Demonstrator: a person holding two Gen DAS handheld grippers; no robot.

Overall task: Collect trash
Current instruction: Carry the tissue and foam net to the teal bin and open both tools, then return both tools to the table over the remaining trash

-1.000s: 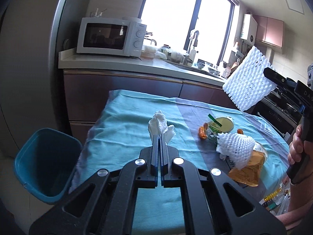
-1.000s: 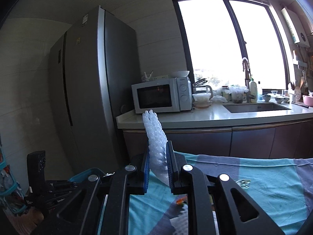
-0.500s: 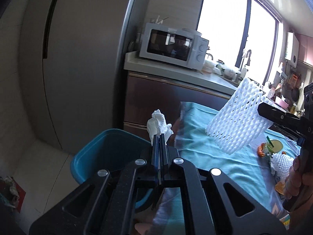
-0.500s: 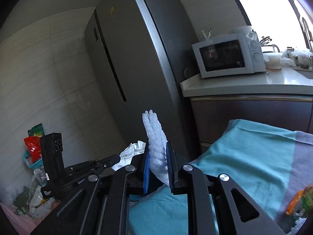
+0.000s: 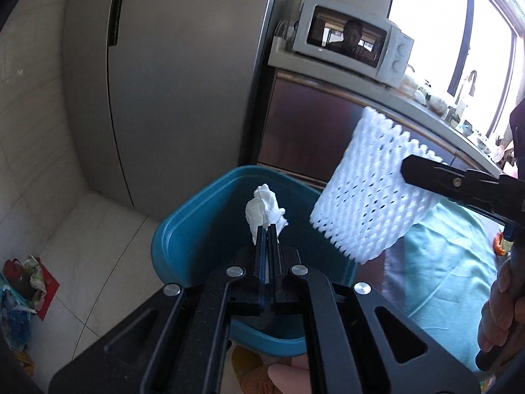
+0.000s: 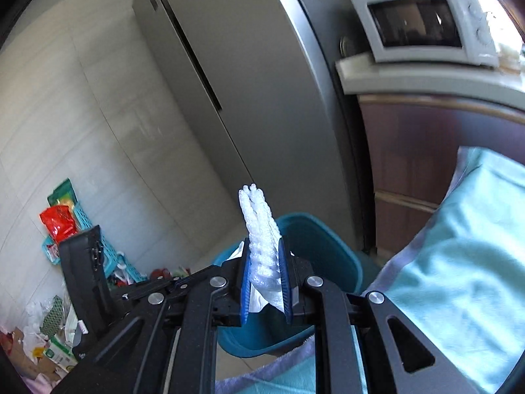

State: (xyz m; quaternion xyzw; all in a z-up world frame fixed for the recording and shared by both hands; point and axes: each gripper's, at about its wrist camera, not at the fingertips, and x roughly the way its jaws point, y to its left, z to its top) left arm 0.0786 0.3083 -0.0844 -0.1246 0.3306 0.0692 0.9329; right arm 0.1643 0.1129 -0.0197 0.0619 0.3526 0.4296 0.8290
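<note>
Left wrist view: the left gripper (image 5: 267,229) is clenched on a crumpled white tissue (image 5: 265,208), its 2 jaws pressed flat together with only the tissue's lower edge pinched between them. The tissue stands up and away from the fingertips, its long axis running along the fingers, its crumpled end pointing far, out over the open mouth of the blue bin (image 5: 197,216). Holding it by the bottom edge leaves the bulk free to fall, which looks like a set-up for a drop into the bin. To the right, the right gripper (image 5: 407,170) grips a white foam net sleeve (image 5: 367,197) at its right end. The sleeve's long axis slants from upper right to lower left, and its lower left end hangs beside the bin's right rim, above the edge of the teal tablecloth (image 5: 449,262). A hand (image 5: 502,315) holds that gripper's handle at the right edge.

Right wrist view: the right gripper (image 6: 265,262) is seen edge-on, its 2 blue pads (image 6: 246,282) squeezing the foam sleeve (image 6: 259,226) flat. The sleeve rises far past the fingertips, leaning slightly left, and the bin (image 6: 321,246) lies just behind and below it. The left gripper's (image 6: 183,284) body lies low on the left, a bit of the tissue showing behind the left pad. Both pieces sit near the bin but neither is in it yet.
</note>
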